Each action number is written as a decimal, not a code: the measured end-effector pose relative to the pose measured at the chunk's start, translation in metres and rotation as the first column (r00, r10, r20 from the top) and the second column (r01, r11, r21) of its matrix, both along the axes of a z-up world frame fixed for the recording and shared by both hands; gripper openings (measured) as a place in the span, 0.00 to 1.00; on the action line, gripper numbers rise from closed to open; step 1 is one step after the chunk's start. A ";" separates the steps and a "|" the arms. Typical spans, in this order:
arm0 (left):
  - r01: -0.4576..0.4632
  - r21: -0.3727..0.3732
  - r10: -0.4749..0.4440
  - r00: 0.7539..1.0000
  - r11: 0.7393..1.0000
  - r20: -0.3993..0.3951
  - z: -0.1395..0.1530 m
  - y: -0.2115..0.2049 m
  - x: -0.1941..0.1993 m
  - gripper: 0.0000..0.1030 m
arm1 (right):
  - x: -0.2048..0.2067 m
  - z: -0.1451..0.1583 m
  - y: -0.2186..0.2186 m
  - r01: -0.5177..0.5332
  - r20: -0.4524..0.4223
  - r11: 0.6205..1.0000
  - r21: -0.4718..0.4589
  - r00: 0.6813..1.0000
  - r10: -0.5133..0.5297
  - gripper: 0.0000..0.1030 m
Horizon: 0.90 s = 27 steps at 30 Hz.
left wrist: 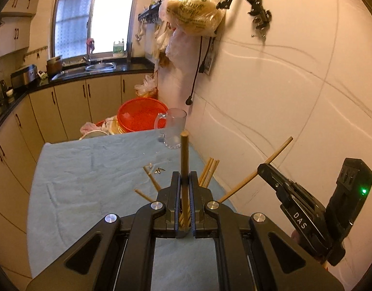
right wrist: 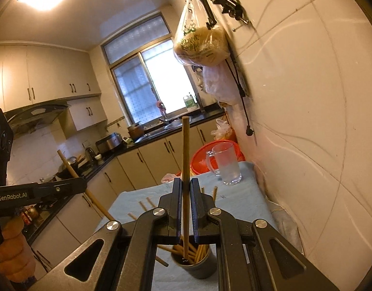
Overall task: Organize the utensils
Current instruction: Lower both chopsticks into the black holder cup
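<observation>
Each gripper is clamped on a single wooden chopstick. The left gripper (left wrist: 185,181) has its jaws pressed together on a chopstick (left wrist: 184,160) that stands up between the pads, its blunt top rising well above the fingertips. The right gripper (right wrist: 185,191) grips its own chopstick (right wrist: 185,160) the same way, the stick running upright between the closed jaws, and its lower end reaches down into a dark cup (right wrist: 198,266) already holding a bundle of chopsticks. That cup stands on the light blue cloth (left wrist: 89,181) that covers the table, directly under the right gripper. More loose chopsticks (left wrist: 207,173) lie scattered on the cloth beyond the fingertips, some near the wall side and some toward the middle. Further along the cloth, near the tiled wall, a clear glass mug (right wrist: 226,167) stands upright. Behind the table's far edge sits a red basin (left wrist: 142,116). In the right wrist view the left gripper shows at the left edge with a hand (right wrist: 14,249) around its handle. A plastic bag (right wrist: 200,46) hangs on the wall above, and the window and sink counter lie at the far end of the kitchen.
</observation>
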<state>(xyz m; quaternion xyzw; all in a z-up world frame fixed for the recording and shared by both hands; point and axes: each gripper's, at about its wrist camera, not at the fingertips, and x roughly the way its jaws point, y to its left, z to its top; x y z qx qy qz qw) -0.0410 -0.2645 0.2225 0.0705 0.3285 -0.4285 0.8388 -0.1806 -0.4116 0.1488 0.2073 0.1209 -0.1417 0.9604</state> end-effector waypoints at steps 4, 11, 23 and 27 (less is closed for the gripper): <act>-0.006 0.022 0.007 0.999 1.000 -0.037 -0.022 -0.017 0.015 0.06 | 0.017 -0.011 -0.006 0.006 -0.044 1.000 -0.009 0.999 -0.007 0.07; -0.017 0.086 0.026 0.995 0.996 -0.101 -0.065 -0.032 0.034 0.06 | 0.043 -0.046 -0.009 -0.017 -0.134 1.000 0.015 0.991 0.019 0.08; -0.047 0.096 0.055 0.995 0.994 -0.083 -0.086 -0.018 0.038 0.07 | 0.073 -0.076 -0.005 -0.020 -0.252 1.000 -0.010 0.967 0.017 0.10; -0.052 0.097 0.060 0.995 0.994 -0.084 -0.087 -0.014 0.037 0.07 | 0.072 -0.074 0.000 -0.018 -0.252 0.999 -0.030 0.968 0.010 0.28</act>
